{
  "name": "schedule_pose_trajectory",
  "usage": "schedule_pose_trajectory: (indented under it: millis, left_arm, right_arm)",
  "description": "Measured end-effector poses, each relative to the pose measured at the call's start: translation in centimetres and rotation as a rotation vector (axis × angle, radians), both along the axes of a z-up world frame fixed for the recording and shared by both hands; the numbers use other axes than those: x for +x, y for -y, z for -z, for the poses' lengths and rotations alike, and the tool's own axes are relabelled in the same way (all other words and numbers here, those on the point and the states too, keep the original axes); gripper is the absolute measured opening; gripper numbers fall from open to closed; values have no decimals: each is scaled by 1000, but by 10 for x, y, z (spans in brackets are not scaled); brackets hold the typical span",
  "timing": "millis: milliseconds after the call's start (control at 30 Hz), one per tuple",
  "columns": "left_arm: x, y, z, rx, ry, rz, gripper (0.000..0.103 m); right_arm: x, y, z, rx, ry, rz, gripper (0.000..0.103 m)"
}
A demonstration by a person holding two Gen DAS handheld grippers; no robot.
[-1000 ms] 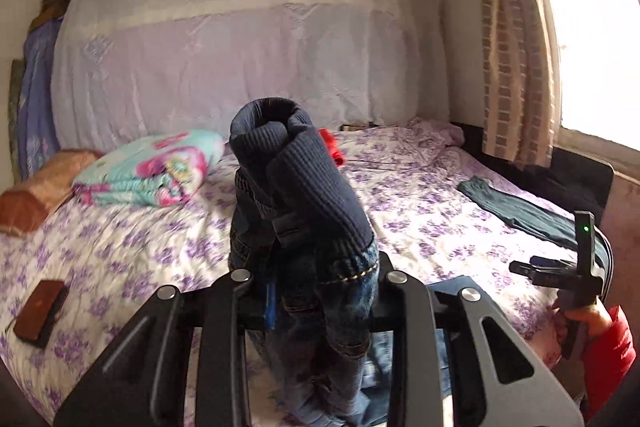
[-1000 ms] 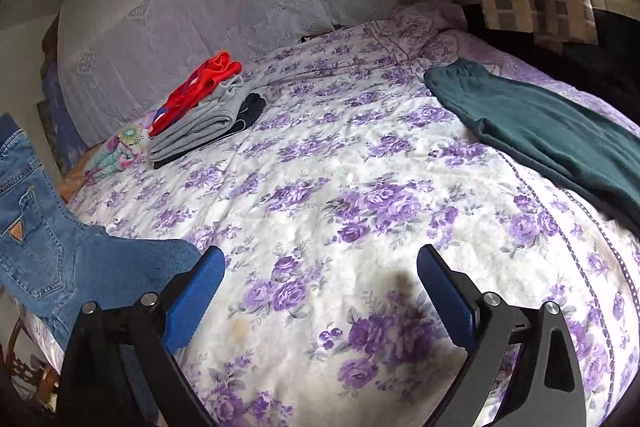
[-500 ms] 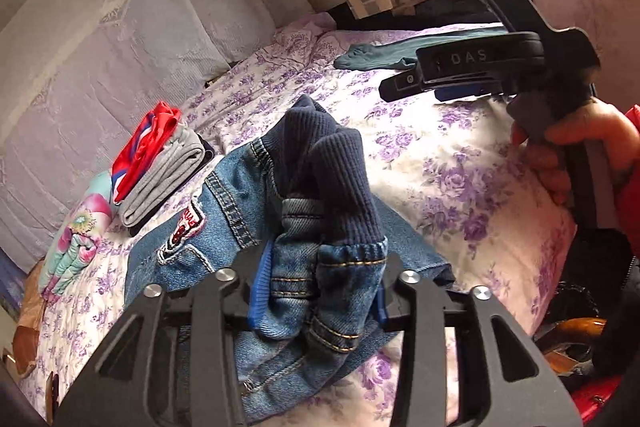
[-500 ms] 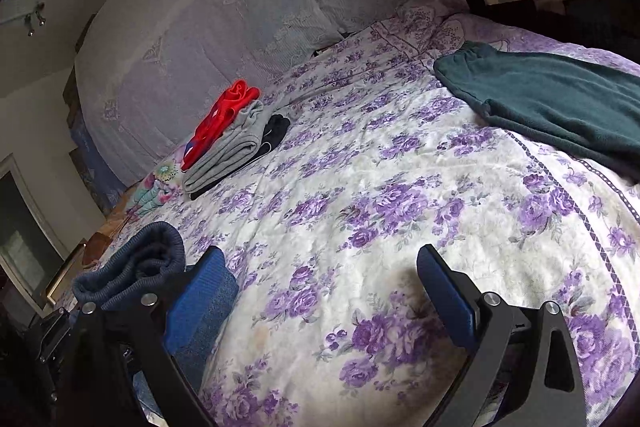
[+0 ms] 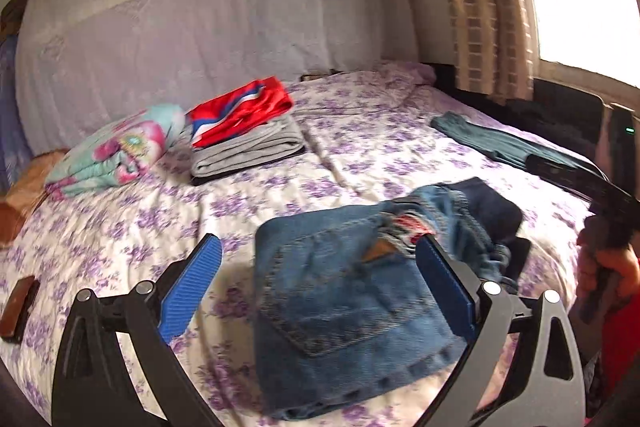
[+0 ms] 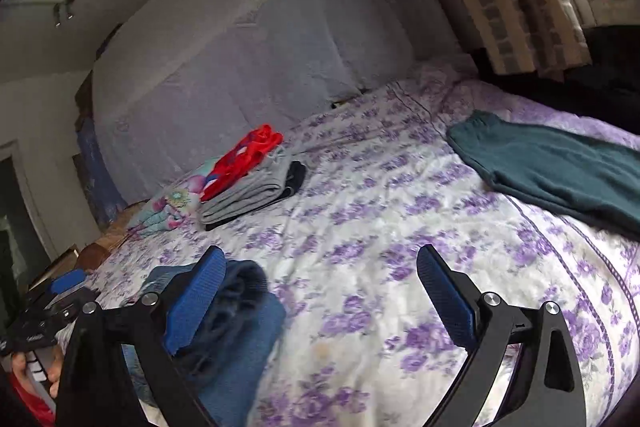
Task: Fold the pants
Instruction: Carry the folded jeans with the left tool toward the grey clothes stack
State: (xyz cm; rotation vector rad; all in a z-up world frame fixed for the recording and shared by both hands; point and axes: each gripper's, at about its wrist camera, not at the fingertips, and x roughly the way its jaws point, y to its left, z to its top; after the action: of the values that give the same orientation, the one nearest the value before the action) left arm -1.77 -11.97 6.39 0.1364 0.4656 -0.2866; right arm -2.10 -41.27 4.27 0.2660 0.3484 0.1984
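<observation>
Blue jeans lie folded on the flowered bedspread, with a dark knit cuff at their far right end. My left gripper hovers just above them. Its jaws are opening wide, the jeans lie below and between them, and neither pad presses the cloth. In the right wrist view the jeans sit at the lower left, behind the left finger of my right gripper. That gripper stands open over bare bedspread and holds nothing.
Dark green pants lie spread at the bed's right side. A stack of folded red, grey and black clothes sits mid-bed beside a flowered pillow. A brown flat object lies near the left edge. A curtain and a window are on the right.
My left gripper let go of the jeans and spread its jaws. The jeans, held up in a bundle before, now lie flat on the bed. The right gripper stayed open and rose a little.
</observation>
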Motion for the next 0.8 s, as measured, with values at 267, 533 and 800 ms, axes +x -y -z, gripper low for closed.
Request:
schedule_pose_trajectory:
  millis: [267,533,800]
  left_arm:
    - [25,-6,54,105,-121,-43,96]
    - [48,-41,77,-207,-317,61,99]
    - [21,-42,20,-135,-124,53,99]
  right_arm:
    - [18,-102,10,-480,-121,-87,97]
    - [11,-50,58,-245,-239,-107,99]
    - [-11,-75,-20,-349,-25,-74,99]
